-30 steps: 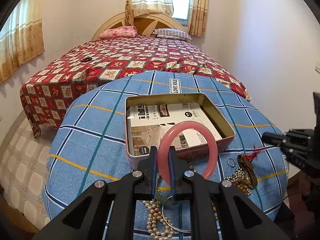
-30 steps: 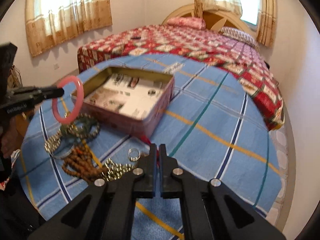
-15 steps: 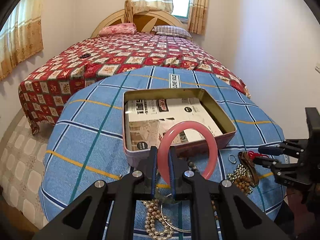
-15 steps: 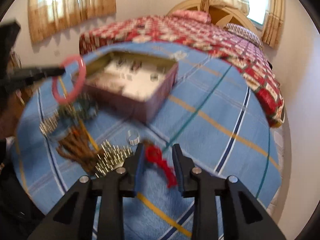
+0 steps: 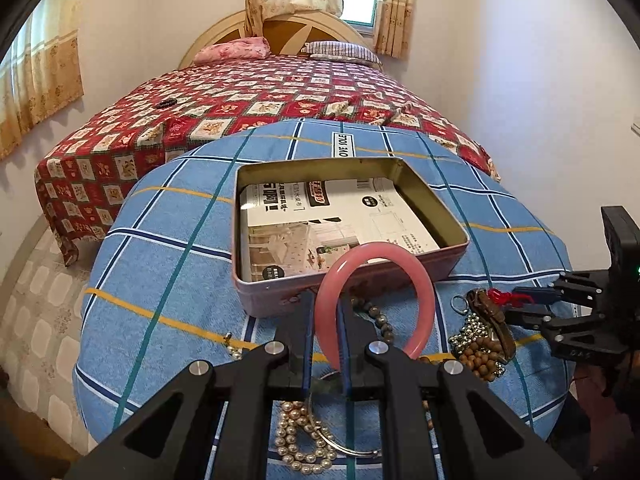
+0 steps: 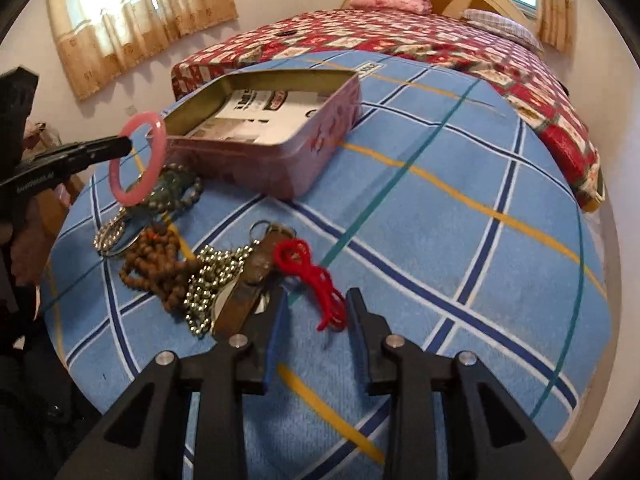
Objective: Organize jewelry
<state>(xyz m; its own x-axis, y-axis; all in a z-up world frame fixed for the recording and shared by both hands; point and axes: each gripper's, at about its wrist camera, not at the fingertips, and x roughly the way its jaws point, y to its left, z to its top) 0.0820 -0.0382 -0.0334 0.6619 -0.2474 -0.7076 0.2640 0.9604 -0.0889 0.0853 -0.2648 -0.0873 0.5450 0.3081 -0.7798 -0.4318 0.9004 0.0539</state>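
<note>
My left gripper (image 5: 325, 304) is shut on a pink bangle (image 5: 416, 280), held upright just in front of the open pink tin (image 5: 440, 208); the bangle also shows in the right wrist view (image 6: 138, 158). My right gripper (image 6: 316, 298) is open, its jaws either side of a red cord (image 6: 316, 276) lying on the blue checked cloth (image 6: 440, 240). Beside the cord lie a brown strap with a ring (image 6: 256, 276), a silver bead chain (image 6: 208, 284) and brown wooden beads (image 6: 160, 260). A pearl string (image 5: 296, 436) lies under my left gripper.
The tin holds a printed white card (image 5: 340, 220). A dark green bead bracelet (image 6: 176, 192) and a metal bangle (image 6: 112, 236) lie near the tin. A bed with a red patterned cover (image 5: 260, 92) stands behind the table. Walls lie to the right.
My right gripper has opened and dropped closer to the red cord, which now lies between its jaws. My left gripper still holds the pink bangle and has edged toward the tin.
</note>
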